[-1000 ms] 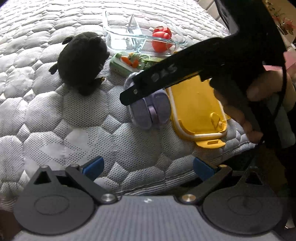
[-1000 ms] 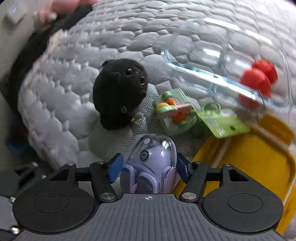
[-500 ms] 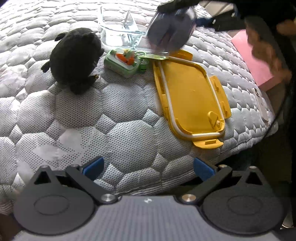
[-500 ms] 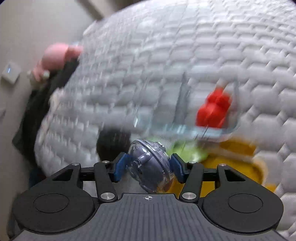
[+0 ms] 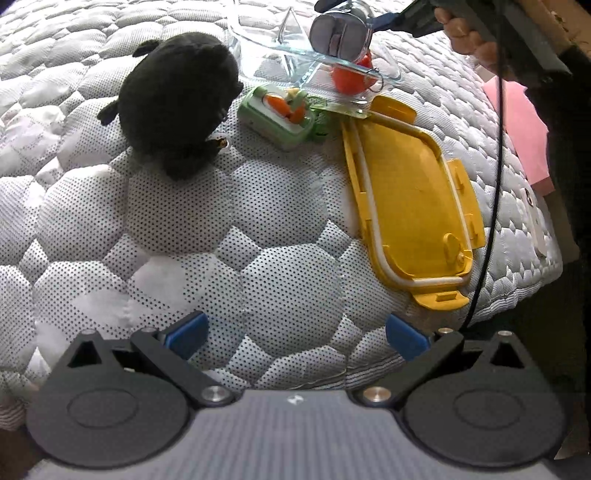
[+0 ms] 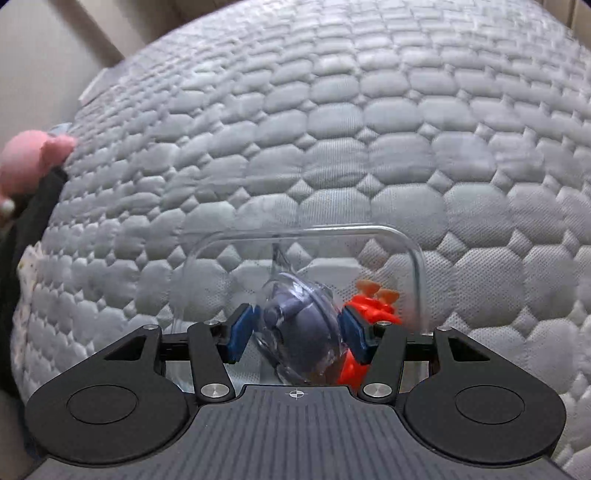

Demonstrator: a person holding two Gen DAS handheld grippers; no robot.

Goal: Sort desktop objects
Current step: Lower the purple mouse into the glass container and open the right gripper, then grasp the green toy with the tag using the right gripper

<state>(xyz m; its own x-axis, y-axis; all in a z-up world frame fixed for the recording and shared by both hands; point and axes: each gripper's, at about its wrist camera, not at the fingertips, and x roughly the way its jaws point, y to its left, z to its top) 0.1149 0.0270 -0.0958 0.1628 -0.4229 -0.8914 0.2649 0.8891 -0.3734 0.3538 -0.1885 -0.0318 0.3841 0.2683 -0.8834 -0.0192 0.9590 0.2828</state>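
1. Left wrist view: left tongs spread wide, blue pads w/ nothing between them, hovering over the quilted grey-white mattress near its front edge.
2. Same view: black plush toy lies on the mattress upper left. Just right of it a small green box w/ orange and green bits on top. A yellow plastic container lid w/ white seal lies inner face up at right, one corner reaching the mattress edge.
3. Same view, top: clear glass rectangular container w/ a red plastic toy inside. Right tongs hold a clear plastic capsule w/ purple toy inside above the container's right part, over the red toy. The person's hand grips the tool's handle top right.
4. Right wrist view: right tongs closed partway on the capsule, blue pads pressing both its sides. Capsule sits over the glass container, w/ the red toy just right of it and partly behind the right pad. Whether capsule touches the container floor: can't tell.
5. Same view: pink soft item at far left edge of the mattress.
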